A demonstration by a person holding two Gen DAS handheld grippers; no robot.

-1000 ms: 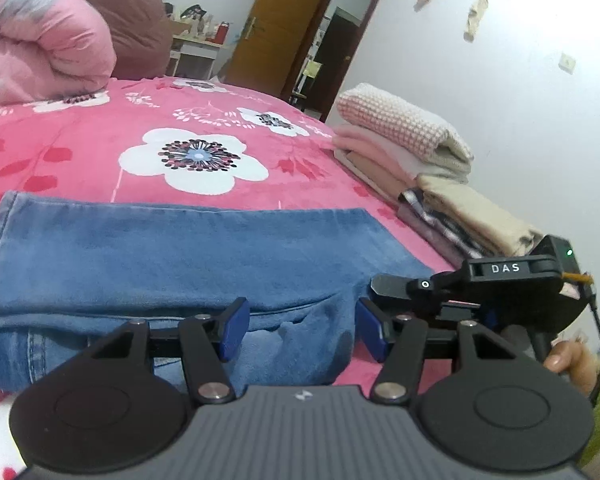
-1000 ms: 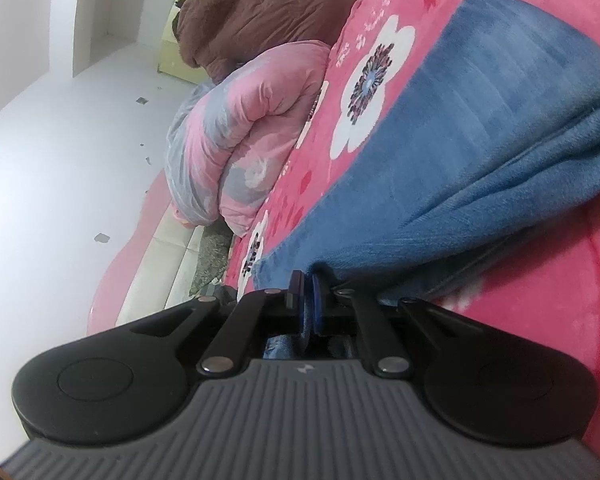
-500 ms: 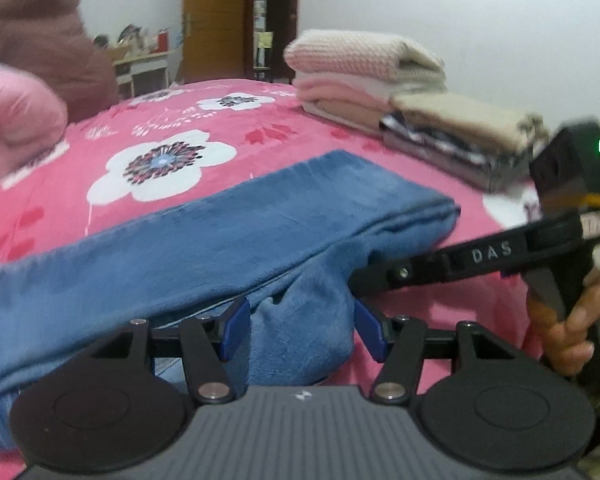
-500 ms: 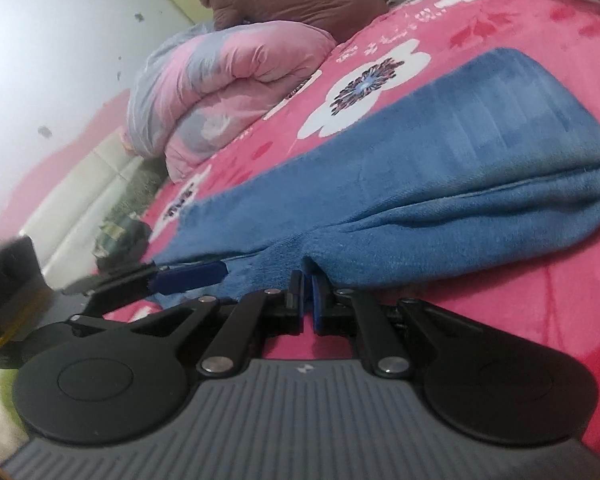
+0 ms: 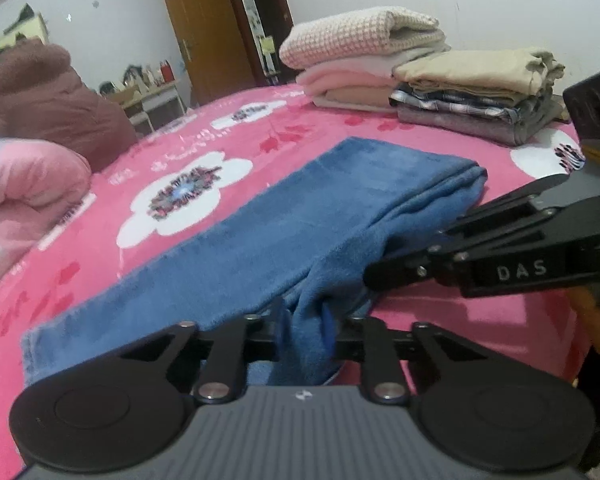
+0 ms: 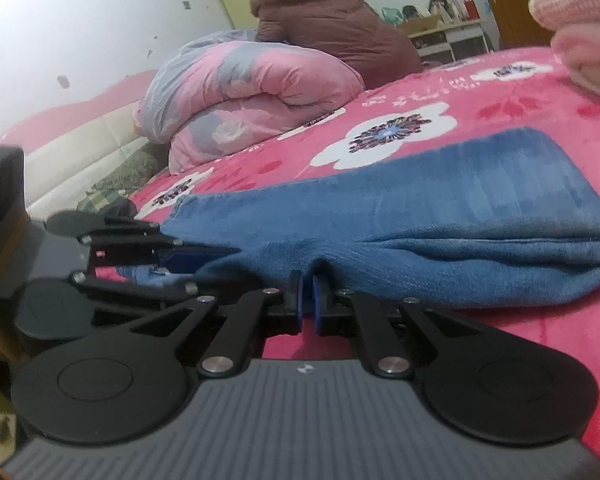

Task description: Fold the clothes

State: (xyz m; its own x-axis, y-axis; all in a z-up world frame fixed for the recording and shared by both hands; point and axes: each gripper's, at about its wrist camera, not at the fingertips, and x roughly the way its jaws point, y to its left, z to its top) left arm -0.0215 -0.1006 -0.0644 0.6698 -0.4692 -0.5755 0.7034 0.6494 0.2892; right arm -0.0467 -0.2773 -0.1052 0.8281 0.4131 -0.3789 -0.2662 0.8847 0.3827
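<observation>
Left wrist view is showing the left tool [image 5: 305, 326] pinching a bunched fold of the blue denim jeans [image 5: 284, 224]; its jaws have just been closing, and the cloth is now squeezed between the pads. Just to its right, the right tool [image 5: 374, 276] is coming in from the side and biting the same near edge of the fabric. In the right wrist view the right tool [image 6: 307, 300] is standing nearly closed, its blue pads nipping a small pucker of the jeans [image 6: 440, 216], with the left tool [image 6: 168, 254] lying close on its left.

From both tools the jeans are stretching away ahead across the pink flowered bedspread [image 5: 188, 188], their long axis running forward and to the right. Both hands are equally near, each already on the near edge.

Beyond the far end of the jeans, the stack of folded clothes [image 5: 424, 88] is sitting well apart. A rolled pink quilt [image 6: 244, 92] and a brown padded bundle [image 6: 332, 32] are lying off to the left. Nothing is lying across the jeans, so carrying the near edge forward looks unobstructed.
</observation>
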